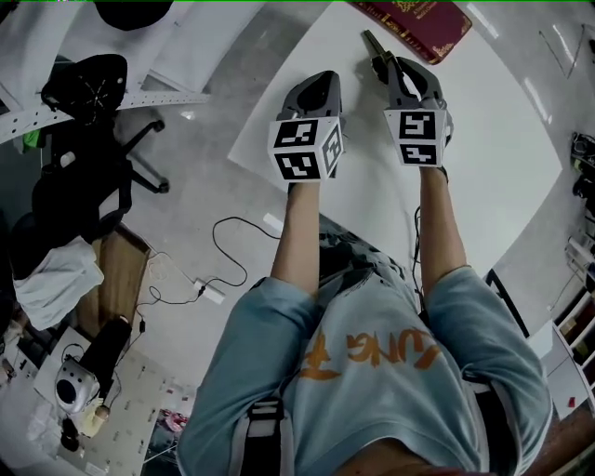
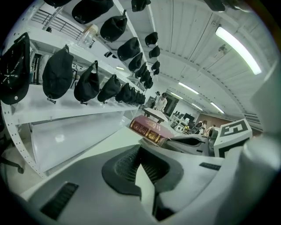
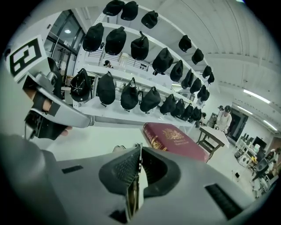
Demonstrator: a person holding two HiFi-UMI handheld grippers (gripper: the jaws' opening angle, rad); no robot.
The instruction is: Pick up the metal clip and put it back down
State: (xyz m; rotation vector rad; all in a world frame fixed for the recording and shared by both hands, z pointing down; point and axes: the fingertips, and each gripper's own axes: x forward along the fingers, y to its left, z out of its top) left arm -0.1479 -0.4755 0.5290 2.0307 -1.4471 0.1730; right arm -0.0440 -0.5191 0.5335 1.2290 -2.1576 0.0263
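Right hand-held gripper (image 1: 394,67) clamped fully down on metal clip (image 1: 375,45): thin brass-toned strip, seen edge-on between the pads in right gripper view, one end poking out past the tips. Held over white surface (image 1: 483,158), just short of red book (image 1: 418,23); contact with surface not clear. Left hand-held gripper (image 1: 319,84) alongside, tips together, nothing in them. Probably light, stiff, slightly springy sheet metal (smooth, so likely to slide or pivot under a pad). Best taken flat across the broad faces near mid-length. Not fragile. Lower close to the surface before letting go, to avoid bounce or skid.
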